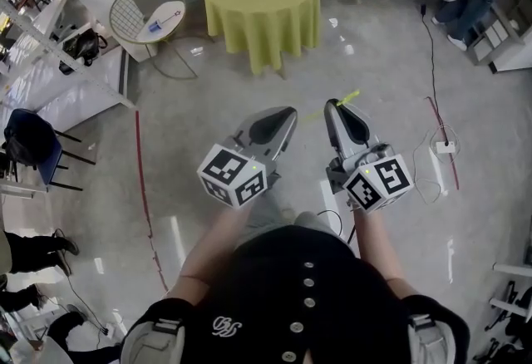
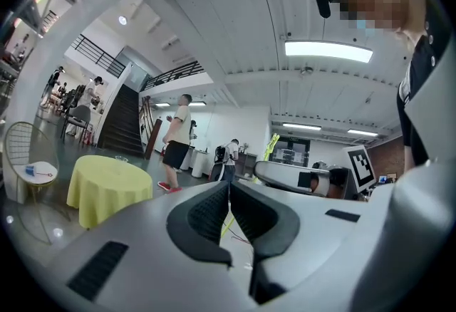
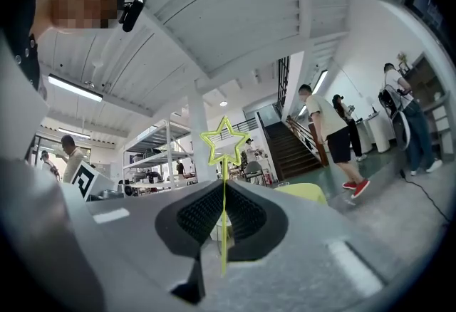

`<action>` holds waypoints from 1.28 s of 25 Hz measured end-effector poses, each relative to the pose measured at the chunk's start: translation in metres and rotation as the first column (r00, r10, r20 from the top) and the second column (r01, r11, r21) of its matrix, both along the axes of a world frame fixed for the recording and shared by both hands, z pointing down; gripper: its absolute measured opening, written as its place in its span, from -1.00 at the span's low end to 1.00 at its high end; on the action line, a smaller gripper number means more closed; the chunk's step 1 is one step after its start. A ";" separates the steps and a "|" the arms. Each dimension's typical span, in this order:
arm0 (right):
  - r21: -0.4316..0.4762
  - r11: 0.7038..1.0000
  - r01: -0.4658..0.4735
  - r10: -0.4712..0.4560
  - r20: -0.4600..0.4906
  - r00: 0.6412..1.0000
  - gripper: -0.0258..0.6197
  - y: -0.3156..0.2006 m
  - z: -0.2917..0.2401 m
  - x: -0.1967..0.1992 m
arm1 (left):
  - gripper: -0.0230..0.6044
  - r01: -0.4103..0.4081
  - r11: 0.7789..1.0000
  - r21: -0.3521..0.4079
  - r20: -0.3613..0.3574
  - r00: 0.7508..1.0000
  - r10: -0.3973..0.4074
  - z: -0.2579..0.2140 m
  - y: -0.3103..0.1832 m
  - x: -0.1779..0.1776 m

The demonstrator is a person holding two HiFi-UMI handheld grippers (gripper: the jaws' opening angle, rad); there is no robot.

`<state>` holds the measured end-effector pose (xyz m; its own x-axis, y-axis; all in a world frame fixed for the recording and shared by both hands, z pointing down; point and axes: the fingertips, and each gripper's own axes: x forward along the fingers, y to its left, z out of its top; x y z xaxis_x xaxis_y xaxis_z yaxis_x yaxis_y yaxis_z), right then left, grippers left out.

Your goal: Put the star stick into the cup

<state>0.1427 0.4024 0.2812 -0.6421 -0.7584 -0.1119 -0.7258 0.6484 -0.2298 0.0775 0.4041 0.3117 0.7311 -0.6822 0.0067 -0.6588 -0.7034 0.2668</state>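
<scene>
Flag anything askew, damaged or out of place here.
Nothing stands out. The star stick sits straight and intact, pinched in the jaws of the right tool; the left tool is shut and empty.

Open grey polished floor (image 1: 374, 63) is left between the right gripper (image 1: 337, 105) and the round yellow-green-clothed table (image 1: 262, 9); left of that table, passage is narrowed by a white wire-backed chair (image 1: 133, 15).

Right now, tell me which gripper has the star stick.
The right gripper: its jaws are closed on the yellow star stick, star end sticking out ahead. The left gripper is shut too, but with nothing between its jaws.
</scene>
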 end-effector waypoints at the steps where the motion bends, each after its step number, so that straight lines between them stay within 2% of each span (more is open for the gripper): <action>1: -0.003 1.000 -0.004 0.004 0.003 1.000 -0.89 -0.007 0.001 0.000 | -0.87 0.007 1.000 -0.004 -0.006 1.000 -0.007 0.001 -0.008 -0.003; 6: -0.016 1.000 -0.023 0.023 0.012 1.000 -0.89 -0.048 0.009 -0.005 | -0.87 0.026 1.000 -0.016 -0.021 0.999 -0.026 0.006 -0.051 -0.018; 11: -0.006 0.999 -0.034 0.034 0.013 0.999 -0.89 -0.107 0.007 -0.031 | -0.87 0.030 0.999 -0.018 -0.032 0.999 -0.031 0.005 -0.107 -0.041; 22: 0.003 0.995 -0.099 0.099 -0.003 0.995 -0.89 -0.233 -0.005 -0.075 | -0.87 -0.020 1.000 -0.006 -0.029 0.999 0.019 -0.009 -0.237 -0.088; 32: 0.025 0.991 -0.134 0.134 -0.030 0.990 -0.89 -0.300 -0.007 -0.108 | -0.87 -0.051 0.999 -0.002 -0.037 0.998 0.051 -0.009 -0.311 -0.118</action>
